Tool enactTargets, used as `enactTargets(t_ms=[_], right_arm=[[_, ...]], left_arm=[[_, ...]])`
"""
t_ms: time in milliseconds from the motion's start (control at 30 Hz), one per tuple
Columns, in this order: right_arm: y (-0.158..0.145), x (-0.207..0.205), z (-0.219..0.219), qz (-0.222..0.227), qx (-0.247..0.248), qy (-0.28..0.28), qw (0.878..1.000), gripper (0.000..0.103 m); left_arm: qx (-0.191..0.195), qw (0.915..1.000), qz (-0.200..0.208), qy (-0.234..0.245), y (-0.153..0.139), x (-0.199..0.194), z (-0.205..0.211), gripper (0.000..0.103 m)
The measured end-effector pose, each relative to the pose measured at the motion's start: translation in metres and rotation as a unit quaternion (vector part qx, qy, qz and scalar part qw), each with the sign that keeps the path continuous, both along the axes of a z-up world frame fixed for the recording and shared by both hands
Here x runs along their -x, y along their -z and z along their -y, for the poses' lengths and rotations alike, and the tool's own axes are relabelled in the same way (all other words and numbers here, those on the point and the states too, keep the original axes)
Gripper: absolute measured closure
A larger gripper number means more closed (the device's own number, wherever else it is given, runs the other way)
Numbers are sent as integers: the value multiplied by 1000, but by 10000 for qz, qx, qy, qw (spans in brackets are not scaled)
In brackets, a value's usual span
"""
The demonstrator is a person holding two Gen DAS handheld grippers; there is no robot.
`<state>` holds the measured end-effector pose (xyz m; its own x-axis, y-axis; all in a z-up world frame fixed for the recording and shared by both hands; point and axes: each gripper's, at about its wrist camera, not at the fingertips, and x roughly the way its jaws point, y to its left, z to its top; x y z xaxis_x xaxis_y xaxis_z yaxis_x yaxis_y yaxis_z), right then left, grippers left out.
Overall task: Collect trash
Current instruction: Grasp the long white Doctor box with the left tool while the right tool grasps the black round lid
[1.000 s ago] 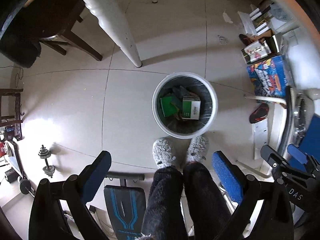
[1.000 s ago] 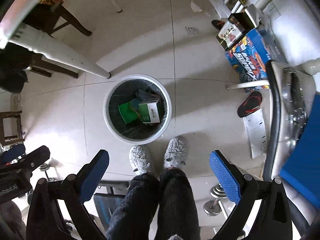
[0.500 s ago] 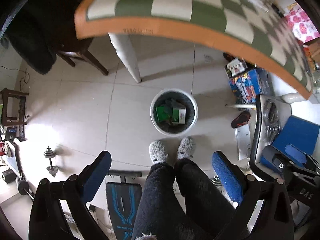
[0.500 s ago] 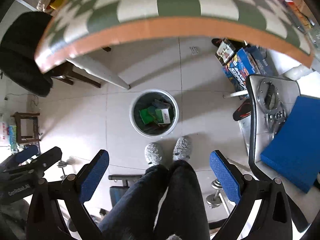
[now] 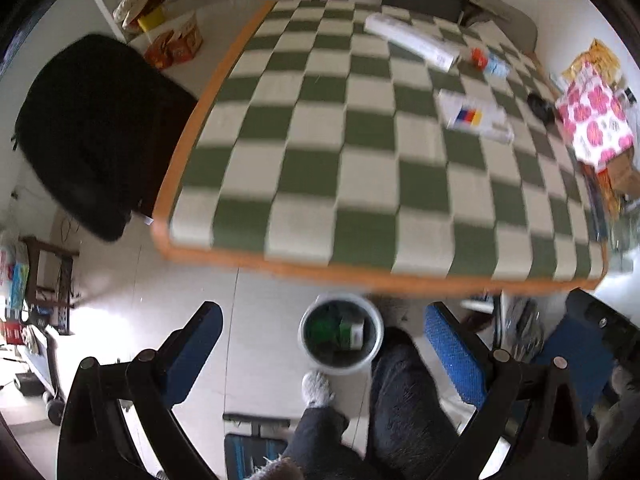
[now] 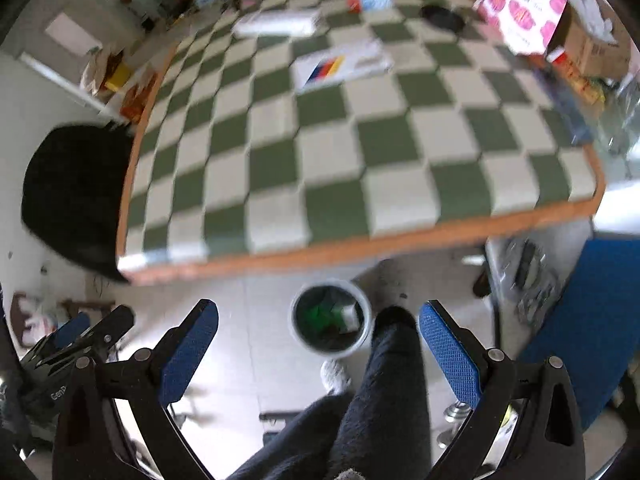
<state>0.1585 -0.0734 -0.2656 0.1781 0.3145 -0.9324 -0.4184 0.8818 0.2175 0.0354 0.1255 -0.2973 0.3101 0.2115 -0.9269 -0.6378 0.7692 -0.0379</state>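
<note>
Blur softens both views, so small items at the far end of the table (image 5: 360, 168) cannot be identified with confidence. Left gripper (image 5: 320, 340) stands wide with nothing between its blue pads; right gripper (image 6: 318, 338) likewise — wide and empty. The trash bin (image 5: 341, 334) sits on the floor just in front of the table's orange near edge, beside the person's leg (image 5: 404, 392) and one grey slipper (image 5: 317, 389); the second foot is hidden behind the leg. Inside the bin, something green and a pale box show, the rest unclear. On the checked top: one long white box (image 5: 412, 42), one flat white packet with coloured stripes (image 5: 474, 117), one dark round object (image 5: 540, 107), one pink-patterned box (image 5: 596, 124) at the right edge. The near half of the table is bare — open room there. A black chair (image 5: 92, 132) stands against the left edge.
</note>
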Motion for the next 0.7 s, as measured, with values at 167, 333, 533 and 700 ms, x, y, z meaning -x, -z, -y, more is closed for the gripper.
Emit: enactTargets(t_ms=[167,333,533,700], right_arm=[[-9,-139,11,59,86,485,9988,1],[7,-291,19,43,286,1226,9920,1],[52,-434,5,-192,424,1675,9848,1],[89,-495,-13,-365,621,1833,9804,1]], left_arm=[[16,9999,-28,-125,-12,-109,-22,0],[182,9995,-118,-211,-8,-230,-49,0],[620,9954,-371,-630,17,-343,-90,0],[1042,9853,-431,-1281,41,-409,-139,0]])
